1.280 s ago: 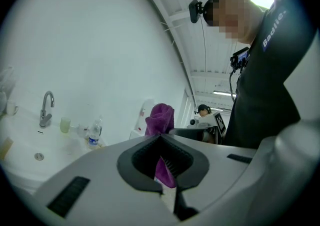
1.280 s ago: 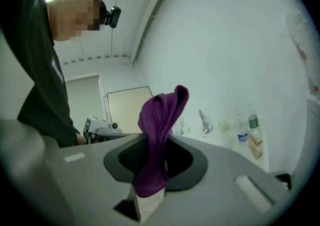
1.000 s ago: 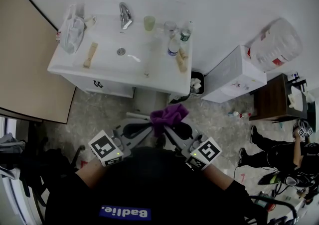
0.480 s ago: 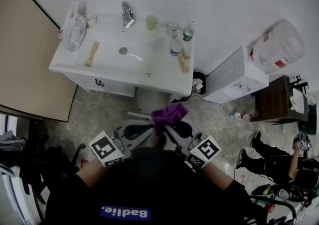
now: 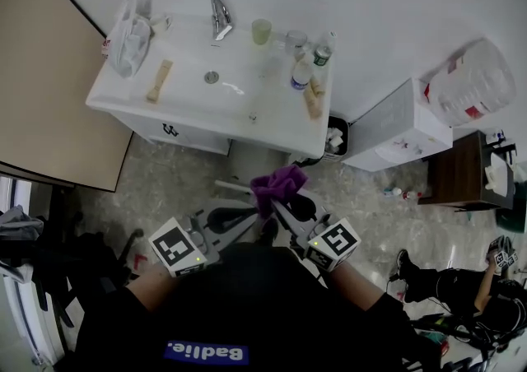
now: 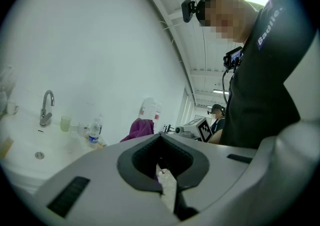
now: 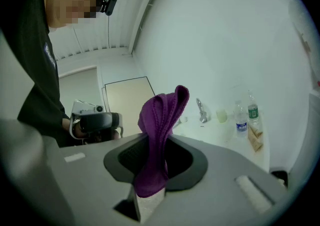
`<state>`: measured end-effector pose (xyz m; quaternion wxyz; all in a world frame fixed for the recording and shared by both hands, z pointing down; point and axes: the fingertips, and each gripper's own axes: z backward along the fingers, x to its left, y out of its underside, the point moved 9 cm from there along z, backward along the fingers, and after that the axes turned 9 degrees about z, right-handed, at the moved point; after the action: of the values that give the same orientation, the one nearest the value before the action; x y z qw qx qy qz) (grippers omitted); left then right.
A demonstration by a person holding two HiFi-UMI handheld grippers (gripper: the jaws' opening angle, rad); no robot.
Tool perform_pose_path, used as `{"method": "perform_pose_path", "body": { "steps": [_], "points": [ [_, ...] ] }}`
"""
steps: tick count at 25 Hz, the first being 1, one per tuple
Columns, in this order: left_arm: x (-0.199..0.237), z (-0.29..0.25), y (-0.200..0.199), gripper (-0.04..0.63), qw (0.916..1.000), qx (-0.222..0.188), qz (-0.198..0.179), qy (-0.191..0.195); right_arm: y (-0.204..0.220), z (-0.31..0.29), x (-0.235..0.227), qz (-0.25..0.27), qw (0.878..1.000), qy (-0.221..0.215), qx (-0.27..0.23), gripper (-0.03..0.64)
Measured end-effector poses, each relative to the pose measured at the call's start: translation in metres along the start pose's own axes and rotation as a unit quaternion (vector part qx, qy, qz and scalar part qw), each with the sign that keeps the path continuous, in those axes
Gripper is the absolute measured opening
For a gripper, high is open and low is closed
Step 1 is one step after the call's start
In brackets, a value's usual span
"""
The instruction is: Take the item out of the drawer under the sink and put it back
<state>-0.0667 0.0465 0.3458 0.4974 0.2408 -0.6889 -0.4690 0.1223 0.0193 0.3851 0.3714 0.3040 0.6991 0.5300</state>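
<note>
Corner of a white-walled room with a speckled floor (image 5: 185, 185). A white sink unit (image 5: 185, 97) stands against the wall.

Head view: the sink unit lies at 12 o'clock from the person. A faucet (image 5: 221, 16) sits at its rear edge, and bottles (image 5: 301, 74) stand toward 1 o'clock. The drawer front (image 5: 177, 133) under the basin appears flush, judged closed. The right claw (image 5: 282, 204) is clenched on a purple cloth (image 5: 276, 185), held in the air short of the unit and well apart from the drawer. The left claw (image 5: 247, 214) sits just beside it at 9 o'clock.

Left gripper view: the jaws are drawn together, with only a thin slit between them. Nothing is held. The cloth shows beyond them at 11 o'clock.

Right gripper view: the cloth is pinched between the jaws. One fold stands up at 12 o'clock and a tail hangs down at 6 o'clock. The sink is beyond, at 2 o'clock.

Assessment: the item is out of the drawer, so the return step is in hand. The next move calls for the empty left claw to pull the drawer open. The right claw then lowers the cloth inside and lets go.
</note>
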Motion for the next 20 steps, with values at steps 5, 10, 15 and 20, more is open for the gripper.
{"method": "perform_pose_path", "body": {
  "steps": [5, 10, 15, 20],
  "points": [
    [0.006, 0.002, 0.002, -0.011, 0.9999, -0.003, 0.0, -0.013, 0.014, -0.012, -0.013, 0.013, 1.0, -0.006, 0.019, 0.083],
    [0.012, 0.003, 0.003, -0.011, 0.9996, -0.009, 0.014, -0.022, 0.033, -0.025, -0.03, 0.029, 0.999, -0.01, 0.045, 0.083],
    [0.021, 0.002, 0.001, -0.011, 0.9989, -0.02, 0.016, -0.04, 0.047, -0.04, -0.045, 0.047, 0.996, -0.016, 0.069, 0.083],
    [0.025, 0.003, -0.001, -0.011, 0.9984, -0.018, 0.019, -0.049, 0.065, -0.054, -0.058, 0.077, 0.992, -0.019, 0.101, 0.083]
  ]
}}
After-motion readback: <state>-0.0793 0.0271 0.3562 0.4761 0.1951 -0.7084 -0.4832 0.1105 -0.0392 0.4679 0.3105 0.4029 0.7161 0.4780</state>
